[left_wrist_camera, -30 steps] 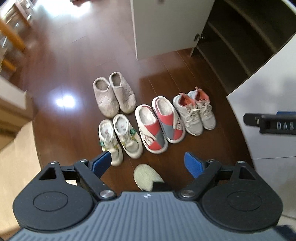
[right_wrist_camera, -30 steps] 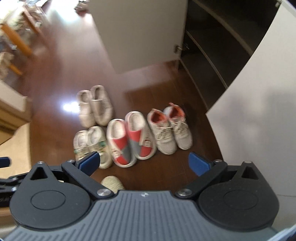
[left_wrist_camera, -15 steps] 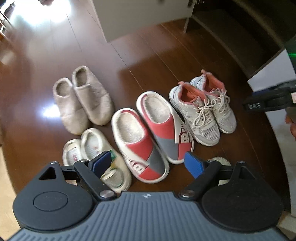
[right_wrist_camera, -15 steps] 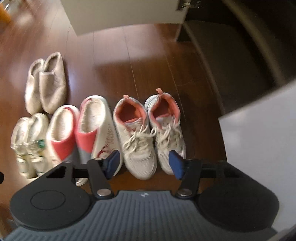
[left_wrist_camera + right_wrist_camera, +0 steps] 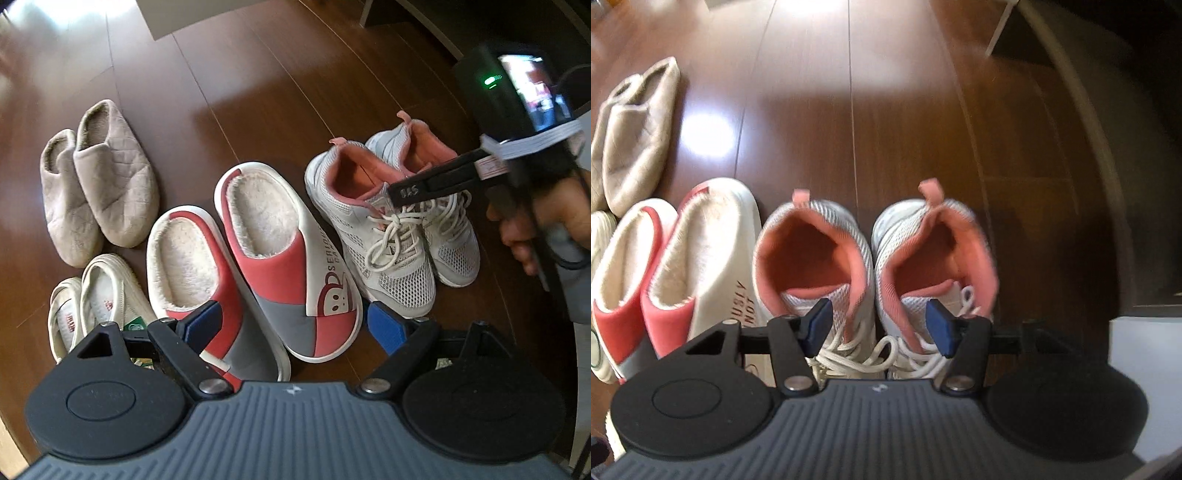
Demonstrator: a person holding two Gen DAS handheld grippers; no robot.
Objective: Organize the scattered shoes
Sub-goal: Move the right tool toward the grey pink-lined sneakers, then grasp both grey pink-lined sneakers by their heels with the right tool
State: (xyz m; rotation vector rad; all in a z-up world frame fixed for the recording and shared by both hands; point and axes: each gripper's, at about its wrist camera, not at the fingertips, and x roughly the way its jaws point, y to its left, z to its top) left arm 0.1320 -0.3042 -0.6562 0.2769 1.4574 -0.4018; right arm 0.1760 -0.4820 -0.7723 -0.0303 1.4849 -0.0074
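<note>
A pair of white mesh sneakers with pink lining stands at the right end of a row of shoes on the wooden floor. My right gripper points down at them. One blue pad hangs over the left sneaker and the other over the right sneaker. Its jaws are closing with the two inner collars between them, and the pads are not touching. My left gripper is wide open above the red, grey and white slippers, gripping nothing. A hand holds the right gripper.
Beige quilted slippers and small white shoes lie left of the red slippers. A dark open shoe cabinet stands at the right, with its white door close by. Bare floor lies beyond the sneakers.
Both grippers have come down close to the shoes. The right one moved over the sneakers and its jaws narrowed a lot. The left one stayed wide and settled over the red slippers.
</note>
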